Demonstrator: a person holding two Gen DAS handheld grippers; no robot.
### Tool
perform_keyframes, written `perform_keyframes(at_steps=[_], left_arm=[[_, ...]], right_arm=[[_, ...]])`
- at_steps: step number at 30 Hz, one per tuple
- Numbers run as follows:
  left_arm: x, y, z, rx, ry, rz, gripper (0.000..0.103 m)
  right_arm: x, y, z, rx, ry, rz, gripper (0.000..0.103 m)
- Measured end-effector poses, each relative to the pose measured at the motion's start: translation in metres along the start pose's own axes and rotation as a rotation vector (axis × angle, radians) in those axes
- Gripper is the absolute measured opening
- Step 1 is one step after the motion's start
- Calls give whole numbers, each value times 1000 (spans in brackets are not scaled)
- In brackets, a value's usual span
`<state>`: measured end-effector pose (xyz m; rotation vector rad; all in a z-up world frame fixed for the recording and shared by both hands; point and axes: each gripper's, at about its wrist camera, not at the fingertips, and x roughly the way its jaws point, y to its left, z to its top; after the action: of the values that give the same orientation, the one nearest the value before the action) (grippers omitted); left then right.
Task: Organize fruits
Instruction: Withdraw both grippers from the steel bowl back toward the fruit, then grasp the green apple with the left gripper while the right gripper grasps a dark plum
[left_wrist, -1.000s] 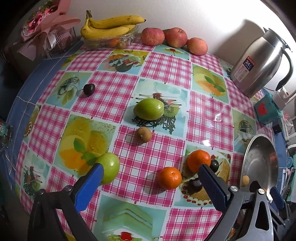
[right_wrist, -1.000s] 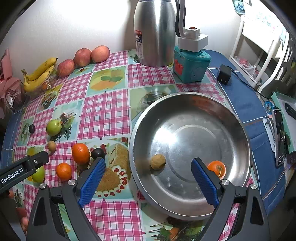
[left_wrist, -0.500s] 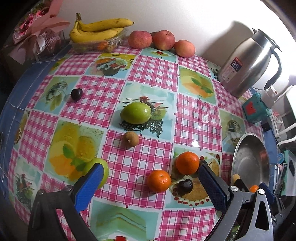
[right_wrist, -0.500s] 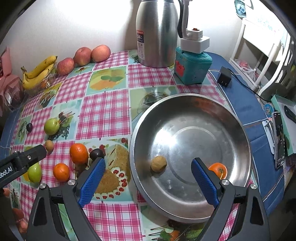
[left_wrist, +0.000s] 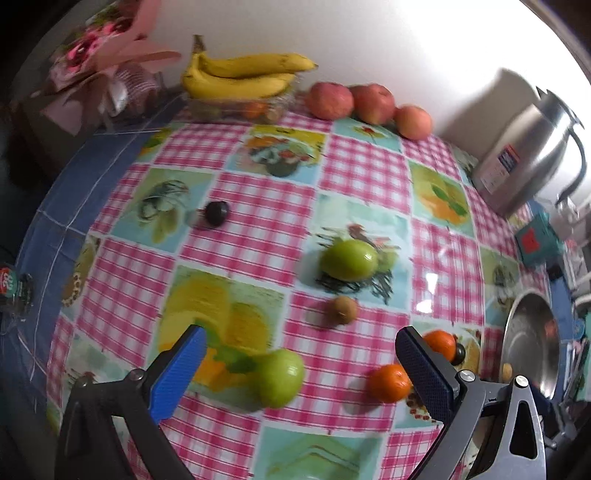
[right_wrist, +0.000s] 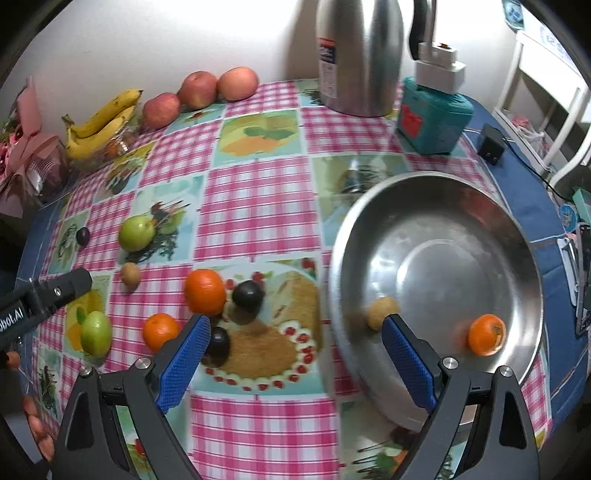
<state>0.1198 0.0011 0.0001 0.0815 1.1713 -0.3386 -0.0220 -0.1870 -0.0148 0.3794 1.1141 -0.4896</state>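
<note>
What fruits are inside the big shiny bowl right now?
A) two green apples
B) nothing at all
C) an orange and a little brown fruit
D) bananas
C: the bowl holds one orange and a small brown fruit, nothing else.

- Steel bowl (right_wrist: 436, 206) on the table's right side holds one mandarin (right_wrist: 486, 334) and a small brown fruit (right_wrist: 380, 311).
- Two mandarins (right_wrist: 204, 291), two dark plums (right_wrist: 247, 294), two green fruits (right_wrist: 136, 232) and a brown fruit (right_wrist: 130, 275) lie loose left of the bowl.
- Bananas (right_wrist: 99, 122) and three apples (right_wrist: 197, 89) line the far edge.
</note>
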Motion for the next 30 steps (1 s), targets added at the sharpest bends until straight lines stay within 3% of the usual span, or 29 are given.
perform_keyframes(at_steps=[11,17,30], left_arm=[[9,47,4,-128,51,-20,103],[20,34,-3,-90,103,-34,103],[60,20,-22,-61,229,-37,103]], right_arm=[[3,39,-3,-74,17,50,94],[9,43,-4,-83,35,46,94],[40,43,-19,-117,165,10,94]])
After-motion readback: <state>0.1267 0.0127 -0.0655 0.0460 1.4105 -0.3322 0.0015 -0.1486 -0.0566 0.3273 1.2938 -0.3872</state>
